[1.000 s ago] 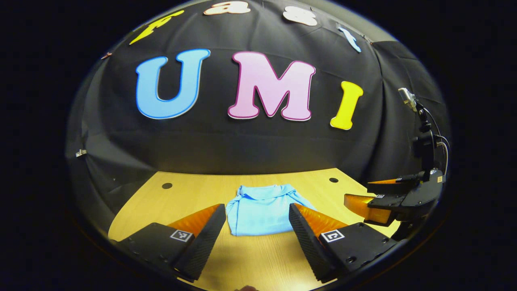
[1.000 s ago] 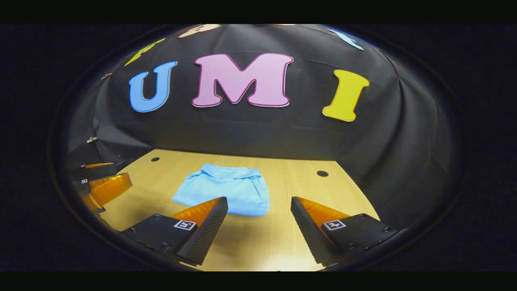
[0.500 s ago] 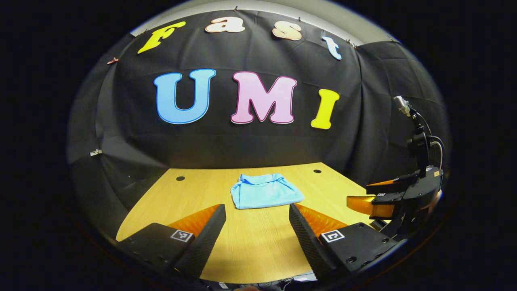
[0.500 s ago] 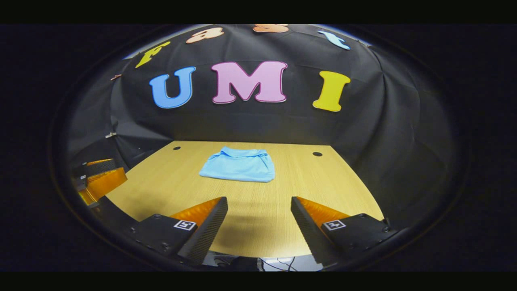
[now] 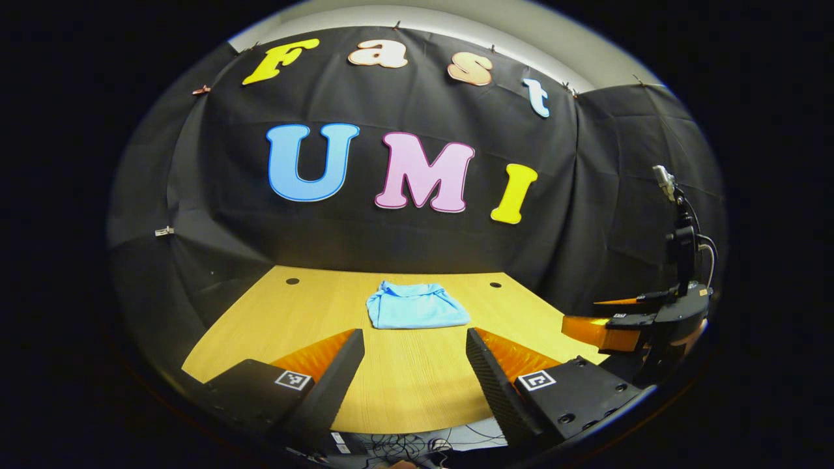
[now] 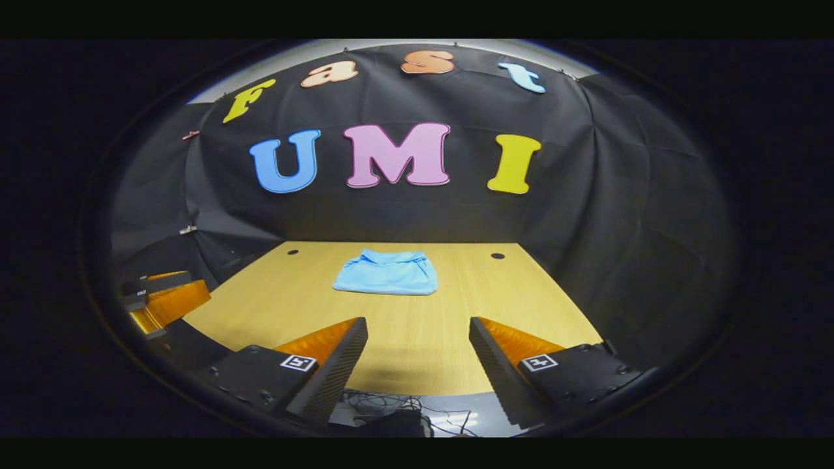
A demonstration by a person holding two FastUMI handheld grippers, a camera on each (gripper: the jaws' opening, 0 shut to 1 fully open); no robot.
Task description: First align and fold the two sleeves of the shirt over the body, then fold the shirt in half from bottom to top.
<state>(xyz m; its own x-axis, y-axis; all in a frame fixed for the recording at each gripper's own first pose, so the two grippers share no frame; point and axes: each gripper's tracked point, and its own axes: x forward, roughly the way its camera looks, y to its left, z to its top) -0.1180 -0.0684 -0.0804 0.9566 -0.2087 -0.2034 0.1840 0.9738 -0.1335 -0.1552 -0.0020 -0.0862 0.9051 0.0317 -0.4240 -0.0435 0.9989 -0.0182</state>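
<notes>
The shirt [image 5: 416, 307] lies on the wooden table [image 5: 404, 384] as a small folded packet, light blue, with the collar on the side away from the grippers and the folded edge on the side toward them. The sleeves are not seen apart from the body; the packet looks compact and nearly rectangular. It rests flat, far ahead of both grippers, close to the back edge of the table and between two small dark holes [image 5: 292, 281] in the table top.

In the left gripper view, the left gripper [image 5: 414, 365] has its two fingers spread wide apart and nothing is between them. The shirt is straight ahead of it, well apart from the fingertips. The gripper stands over the near edge of the table, and below its fingers some cables [image 5: 417, 448] lie on the floor. To its right the right gripper [image 5: 603, 326] is seen from the side, with a hand partly visible behind it.

In the right gripper view, the right gripper [image 6: 417, 361] also has its fingers wide apart and holds nothing. The shirt [image 6: 386, 273] is ahead of it and a little to the left, well apart. The left gripper [image 6: 163, 303] appears at the far left of this view, beside the table edge
</notes>
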